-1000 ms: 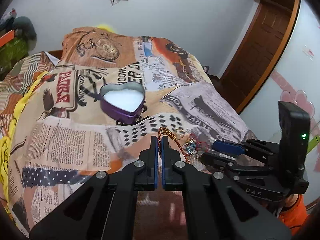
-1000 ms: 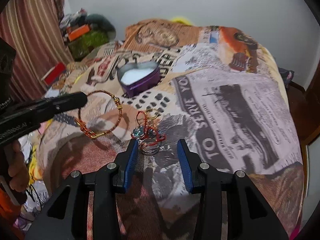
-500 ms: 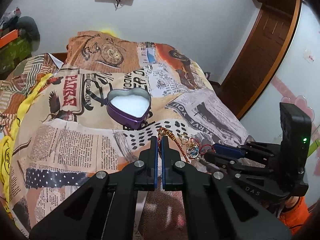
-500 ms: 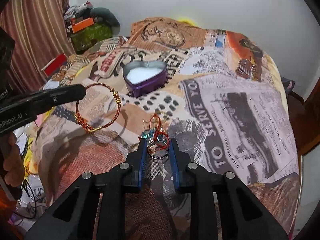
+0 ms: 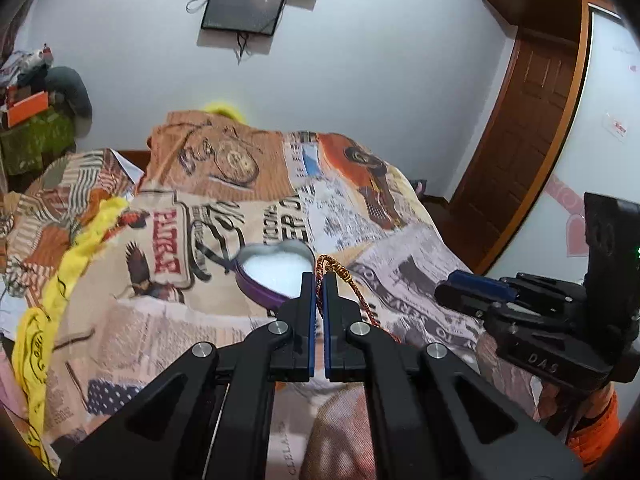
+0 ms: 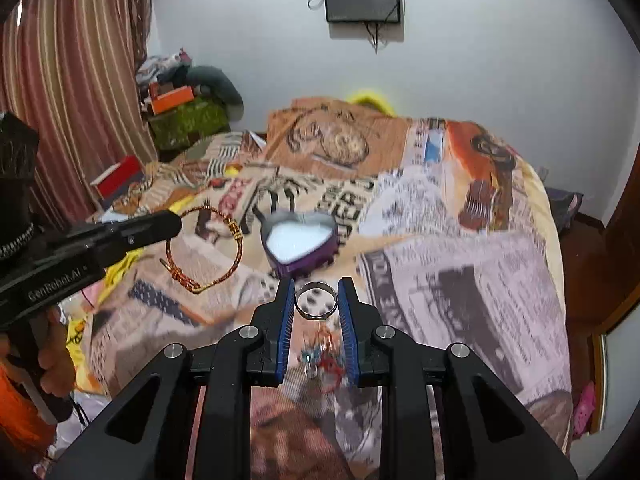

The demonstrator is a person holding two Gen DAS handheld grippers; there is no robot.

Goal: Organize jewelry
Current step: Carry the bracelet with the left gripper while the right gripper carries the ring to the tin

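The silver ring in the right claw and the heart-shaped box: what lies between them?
Only bare bedspread, as the right wrist view shows. The ring, clamped in the right claw, hangs just short of the box.

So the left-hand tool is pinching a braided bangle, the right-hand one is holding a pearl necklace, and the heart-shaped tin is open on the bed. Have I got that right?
Not quite. The right wrist view shows the right gripper holding a plain silver ring, not a pearl necklace. The left gripper does pinch the braided bangle, and the heart-shaped tin sits open on the bed.
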